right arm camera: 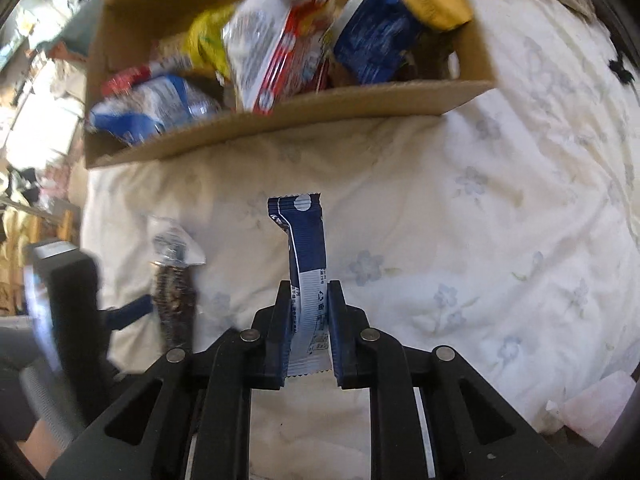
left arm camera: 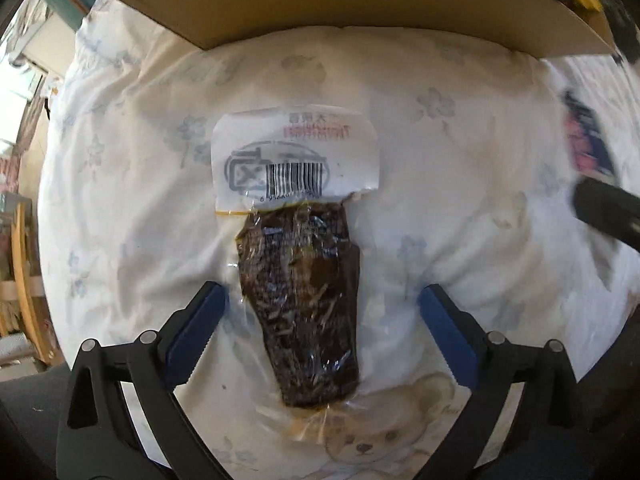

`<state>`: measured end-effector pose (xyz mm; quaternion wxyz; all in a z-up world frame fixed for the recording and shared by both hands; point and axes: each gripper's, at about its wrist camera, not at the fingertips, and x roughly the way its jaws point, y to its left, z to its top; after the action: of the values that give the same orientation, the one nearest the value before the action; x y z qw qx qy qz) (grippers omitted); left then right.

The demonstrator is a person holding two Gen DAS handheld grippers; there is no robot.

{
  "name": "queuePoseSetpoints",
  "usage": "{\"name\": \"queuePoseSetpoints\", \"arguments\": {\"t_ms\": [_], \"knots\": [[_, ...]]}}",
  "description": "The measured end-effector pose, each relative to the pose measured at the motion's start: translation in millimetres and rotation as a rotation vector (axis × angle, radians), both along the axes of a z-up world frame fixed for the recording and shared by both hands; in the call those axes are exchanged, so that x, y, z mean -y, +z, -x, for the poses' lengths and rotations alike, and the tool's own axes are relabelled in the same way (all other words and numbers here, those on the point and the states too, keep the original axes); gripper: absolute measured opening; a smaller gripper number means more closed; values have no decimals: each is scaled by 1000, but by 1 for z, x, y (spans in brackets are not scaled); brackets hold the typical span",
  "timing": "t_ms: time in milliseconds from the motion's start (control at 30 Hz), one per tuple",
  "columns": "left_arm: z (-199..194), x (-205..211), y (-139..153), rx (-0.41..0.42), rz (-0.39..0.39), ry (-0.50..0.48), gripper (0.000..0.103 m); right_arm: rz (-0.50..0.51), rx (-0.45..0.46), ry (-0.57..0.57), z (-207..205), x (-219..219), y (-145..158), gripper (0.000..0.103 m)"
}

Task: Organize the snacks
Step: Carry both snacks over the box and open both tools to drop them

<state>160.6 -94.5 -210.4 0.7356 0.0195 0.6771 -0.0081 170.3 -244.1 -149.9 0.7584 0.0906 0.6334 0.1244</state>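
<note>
A clear packet of dark dried meat with a white barcode label (left arm camera: pixel 304 280) lies on the flowered white bedding (left arm camera: pixel 460 184). My left gripper (left arm camera: pixel 322 294) is open, its blue pads on either side of the packet's lower half, not touching it. My right gripper (right arm camera: pixel 308 292) is shut on a slim blue-and-white snack packet (right arm camera: pixel 306 248), held upright above the bedding. A cardboard box (right arm camera: pixel 280 120) filled with several snack bags sits beyond it. The meat packet (right arm camera: pixel 174 300) and my left gripper also show at the left of the right wrist view.
The box's near wall (left arm camera: pixel 340 4) stands just beyond the meat packet. My right gripper's blurred black body (left arm camera: pixel 608 212) and its packet show at the right edge. A pale pink object (right arm camera: pixel 596 412) lies at lower right. Wooden furniture (left arm camera: pixel 24 280) stands left of the bed.
</note>
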Motion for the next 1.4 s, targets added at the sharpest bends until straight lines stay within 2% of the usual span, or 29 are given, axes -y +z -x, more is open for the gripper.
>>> {"name": "queuePoseSetpoints", "arguments": {"t_ms": [100, 200, 267, 333, 467, 667, 800, 867, 1000, 1100, 1133, 1233, 1400], "knots": [[-7, 1, 2, 2, 8, 0, 83, -40, 12, -44, 0, 17, 12, 17], [-7, 1, 9, 25, 8, -8, 62, -65, 22, -68, -5, 28, 20, 17], [-5, -7, 11, 33, 18, -16, 54, -80, 25, -69, -6, 27, 22, 17], [-7, -13, 13, 33, 44, -1, 52, -83, 30, -57, -7, 27, 27, 17], [-3, -28, 31, 50, 92, 25, 51, -92, 51, -36, -3, 21, 33, 17], [16, -43, 57, 115, 105, 36, 51, -118, 59, -42, 3, 21, 32, 17], [29, -48, 78, 171, 110, 32, 51, -134, 67, -38, 11, 15, 35, 17], [52, -56, 86, 203, 115, 35, 51, -145, 74, -35, 15, 15, 38, 17], [60, -61, 112, 275, 128, 69, 51, -190, 90, -35, 15, 10, 39, 17], [57, -66, 143, 344, 166, 97, 51, -225, 146, -26, 17, 6, 52, 17], [57, -64, 139, 358, 163, 92, 51, -244, 182, -28, 18, 6, 60, 17], [52, -65, 162, 440, 138, 79, 51, -285, 258, -48, 18, 10, 76, 17], [33, -73, 190, 526, 118, 77, 51, -341, 348, -92, 15, 16, 94, 17]]}}
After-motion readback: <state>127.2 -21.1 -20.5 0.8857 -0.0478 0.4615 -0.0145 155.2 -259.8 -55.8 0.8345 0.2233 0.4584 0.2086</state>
